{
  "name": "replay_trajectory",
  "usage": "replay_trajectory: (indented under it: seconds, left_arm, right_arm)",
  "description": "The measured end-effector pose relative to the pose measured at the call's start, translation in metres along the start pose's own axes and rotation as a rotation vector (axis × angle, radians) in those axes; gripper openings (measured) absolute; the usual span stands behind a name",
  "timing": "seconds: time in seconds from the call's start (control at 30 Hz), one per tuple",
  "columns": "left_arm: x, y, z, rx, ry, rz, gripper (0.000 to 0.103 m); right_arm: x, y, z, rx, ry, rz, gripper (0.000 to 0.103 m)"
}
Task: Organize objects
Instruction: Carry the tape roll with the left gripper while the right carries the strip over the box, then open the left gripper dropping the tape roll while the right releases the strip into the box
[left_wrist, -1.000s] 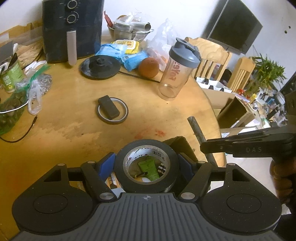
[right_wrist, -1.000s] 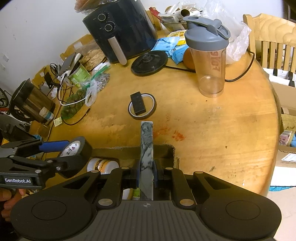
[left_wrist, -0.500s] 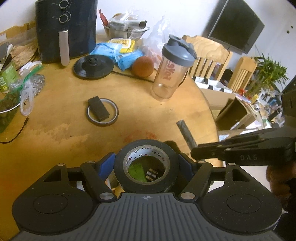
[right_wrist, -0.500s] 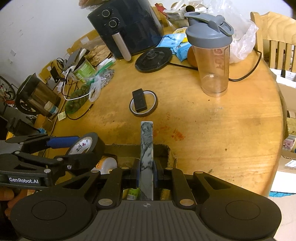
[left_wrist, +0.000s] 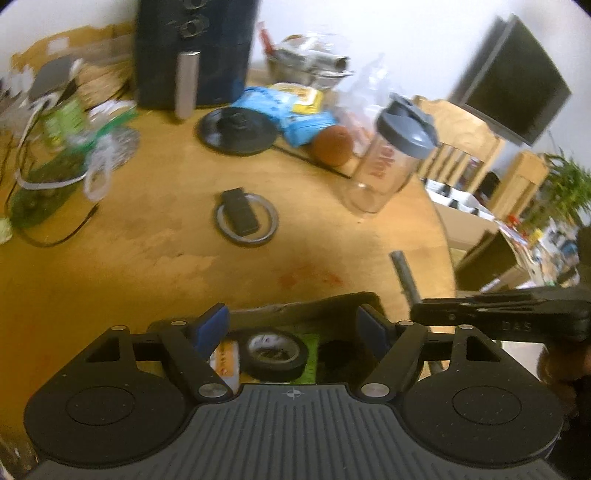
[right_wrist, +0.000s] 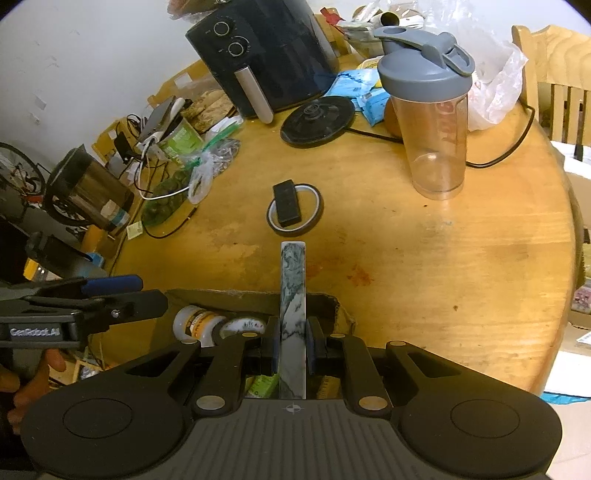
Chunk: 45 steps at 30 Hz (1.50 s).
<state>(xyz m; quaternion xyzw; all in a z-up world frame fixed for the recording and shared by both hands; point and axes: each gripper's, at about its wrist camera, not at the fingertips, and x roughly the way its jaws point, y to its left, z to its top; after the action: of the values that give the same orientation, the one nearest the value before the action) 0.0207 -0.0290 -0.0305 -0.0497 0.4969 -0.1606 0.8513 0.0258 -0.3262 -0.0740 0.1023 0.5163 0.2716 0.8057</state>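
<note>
My left gripper (left_wrist: 291, 325) stands open above a cardboard box (left_wrist: 325, 301) at the table's near edge. A black tape roll (left_wrist: 275, 352) lies loose inside the box, below and between the blue pads (left_wrist: 210, 325), touching neither. In the right wrist view the same roll (right_wrist: 242, 326) rests beside a white bottle (right_wrist: 195, 323) in the box (right_wrist: 258, 299). My right gripper (right_wrist: 293, 347) is shut on a grey-white marbled bar (right_wrist: 293, 288) that sticks forward over the box's far wall. The left gripper (right_wrist: 110, 295) shows at that view's left.
On the round wooden table (right_wrist: 461, 258) lie a thin tape ring with a small black block on it (right_wrist: 294, 208), a clear shaker bottle (right_wrist: 432, 122), a kettle base (right_wrist: 317, 122) and a black air fryer (right_wrist: 266, 55). Bags and cables crowd the left side; a wooden chair (left_wrist: 461, 147) stands beyond.
The left gripper let go of the black tape roll, which now lies down in the box. Its jaws stand wider apart. The right gripper still holds the marbled bar.
</note>
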Motion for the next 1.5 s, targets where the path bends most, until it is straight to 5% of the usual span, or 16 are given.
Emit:
replay_trajectory:
  seconds: [0.17,0.57,0.63,0.7,0.73,1.0,1.5]
  left_arm:
    - [-0.002,0.015,-0.005,-0.094,0.019,0.004,0.075]
    - [-0.015,0.015,-0.018,-0.121,-0.002,0.038,0.075]
    - [-0.017,0.016,-0.020,-0.127,-0.007,0.045,0.075]
    - [-0.020,0.017,-0.021,-0.135,-0.018,0.048,0.075]
    - [-0.021,0.018,-0.022,-0.140,-0.024,0.052,0.075]
    - [-0.026,0.016,-0.024,-0.142,-0.035,0.080,0.075]
    - [-0.027,0.007,-0.019,-0.077,-0.042,0.149,0.081]
  right_arm:
    - [-0.001,-0.004,0.003,0.066,-0.009,0.076,0.017]
    - [0.010,0.015,0.007,0.078,0.033,0.169,0.019]
    - [0.017,0.016,0.007,0.087,0.054,0.151,0.035]
    - [0.020,0.016,0.007,0.090,0.068,0.123,0.096]
    - [0.018,0.018,0.006,0.081,0.052,0.113,0.101]
    - [0.013,0.028,0.006,0.005,0.026,0.077,0.103]
    - [0.012,0.040,-0.002,-0.182,0.009,-0.215,0.103]
